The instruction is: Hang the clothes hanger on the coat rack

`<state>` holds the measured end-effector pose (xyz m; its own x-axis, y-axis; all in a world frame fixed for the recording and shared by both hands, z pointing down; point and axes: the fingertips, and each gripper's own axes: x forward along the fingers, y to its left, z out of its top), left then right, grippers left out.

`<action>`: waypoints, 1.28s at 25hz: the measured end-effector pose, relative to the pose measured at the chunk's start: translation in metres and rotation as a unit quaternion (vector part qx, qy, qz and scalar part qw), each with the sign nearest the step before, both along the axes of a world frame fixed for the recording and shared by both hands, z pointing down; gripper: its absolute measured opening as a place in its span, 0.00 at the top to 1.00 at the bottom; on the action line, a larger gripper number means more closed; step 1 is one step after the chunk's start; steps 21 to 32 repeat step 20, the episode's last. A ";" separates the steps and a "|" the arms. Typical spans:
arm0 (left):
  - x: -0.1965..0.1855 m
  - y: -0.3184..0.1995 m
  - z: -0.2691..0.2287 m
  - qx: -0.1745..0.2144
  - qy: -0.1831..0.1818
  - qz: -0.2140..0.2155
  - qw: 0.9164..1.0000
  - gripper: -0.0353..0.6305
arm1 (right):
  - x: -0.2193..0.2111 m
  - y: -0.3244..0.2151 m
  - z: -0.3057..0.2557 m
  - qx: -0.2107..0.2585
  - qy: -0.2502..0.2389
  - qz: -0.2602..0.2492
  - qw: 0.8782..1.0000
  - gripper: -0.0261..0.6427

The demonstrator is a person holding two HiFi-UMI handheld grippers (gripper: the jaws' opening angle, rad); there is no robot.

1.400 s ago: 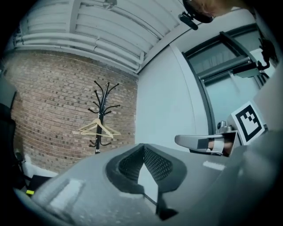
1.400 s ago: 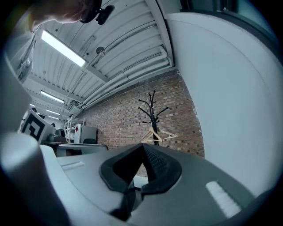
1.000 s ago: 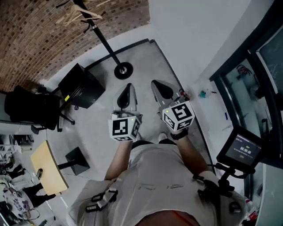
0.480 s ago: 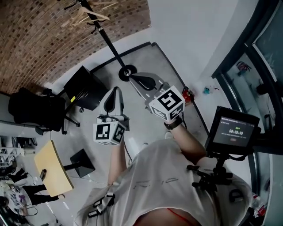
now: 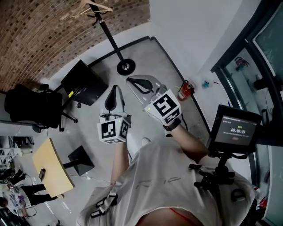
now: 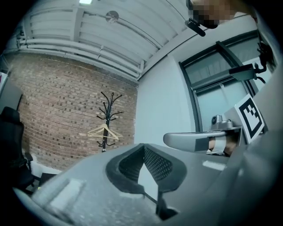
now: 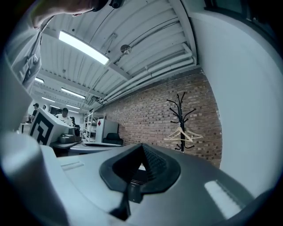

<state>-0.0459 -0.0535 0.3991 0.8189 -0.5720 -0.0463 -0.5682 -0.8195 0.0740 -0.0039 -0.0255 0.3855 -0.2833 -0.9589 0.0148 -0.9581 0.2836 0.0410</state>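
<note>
The black coat rack [image 5: 108, 37] stands far off by the brick wall, its round base [image 5: 126, 67] on the grey floor. A pale wooden hanger [image 5: 95, 6] hangs among its hooks; the same hanger [image 6: 105, 131] appears small in the left gripper view, and the hanger [image 7: 182, 134] shows on the rack [image 7: 180, 119] in the right gripper view. My left gripper [image 5: 115, 88] points toward the rack, jaws shut on nothing. My right gripper [image 5: 131, 80] slants up and left beside it, also shut and holding nothing. Both are well short of the rack.
A black cabinet [image 5: 82, 84] and a black office chair [image 5: 28, 108] stand left of the rack. A wooden table [image 5: 46, 170] is at the lower left. A red fire extinguisher [image 5: 183, 91] sits by the white wall; a monitor [image 5: 236, 130] is on the right.
Both grippers have moved up and forward toward the rack. The right gripper has swung from pointing straight ahead to pointing left. The head view has shifted slightly.
</note>
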 end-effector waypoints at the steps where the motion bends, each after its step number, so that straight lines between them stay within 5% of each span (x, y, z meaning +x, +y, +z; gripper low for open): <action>1: -0.001 0.004 0.003 -0.003 0.002 0.006 1.000 0.95 | -0.003 0.005 0.003 -0.001 0.001 0.002 1.000 0.95; 17: 0.034 0.013 0.011 -0.008 0.006 0.078 0.997 0.95 | 0.051 0.019 0.009 0.008 -0.002 0.140 0.990 0.95; 32: 0.035 0.009 0.010 -0.008 0.006 0.081 0.997 0.94 | 0.055 0.015 0.008 0.010 -0.007 0.148 0.989 0.95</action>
